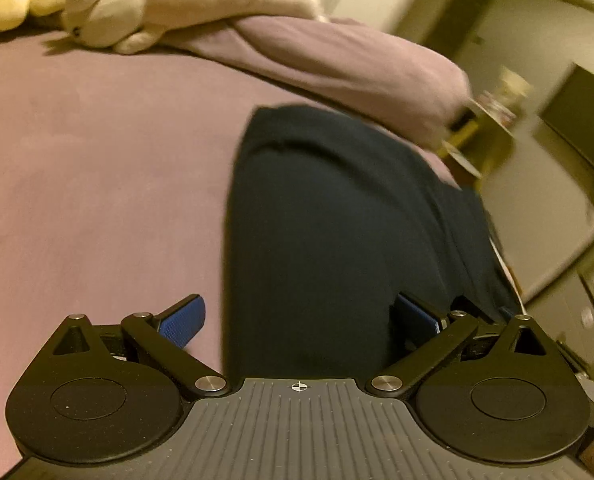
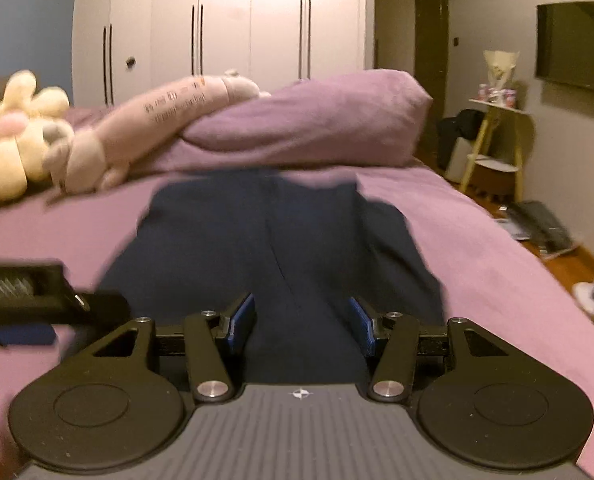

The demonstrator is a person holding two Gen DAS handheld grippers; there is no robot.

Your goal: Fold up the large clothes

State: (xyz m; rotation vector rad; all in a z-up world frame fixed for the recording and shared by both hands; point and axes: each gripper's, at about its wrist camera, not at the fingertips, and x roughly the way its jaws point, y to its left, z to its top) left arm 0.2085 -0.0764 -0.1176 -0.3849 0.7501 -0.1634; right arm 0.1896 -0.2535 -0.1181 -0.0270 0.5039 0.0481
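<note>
A dark navy garment [image 1: 329,232] lies on a purple bed [image 1: 97,168], stretching away from me. My left gripper [image 1: 299,322] is open, its blue pads either side of the garment's near end, nothing clamped. In the right wrist view the same garment [image 2: 281,248] lies spread ahead. My right gripper [image 2: 301,322] is open over its near edge. The left gripper [image 2: 37,300] shows at the left edge of that view, blurred.
A folded purple duvet [image 2: 305,124] and plush toys [image 2: 13,136] lie at the far end of the bed. White wardrobes [image 2: 225,20] stand behind. A small shelf [image 2: 497,140] and a wall TV [image 2: 577,44] are at the right.
</note>
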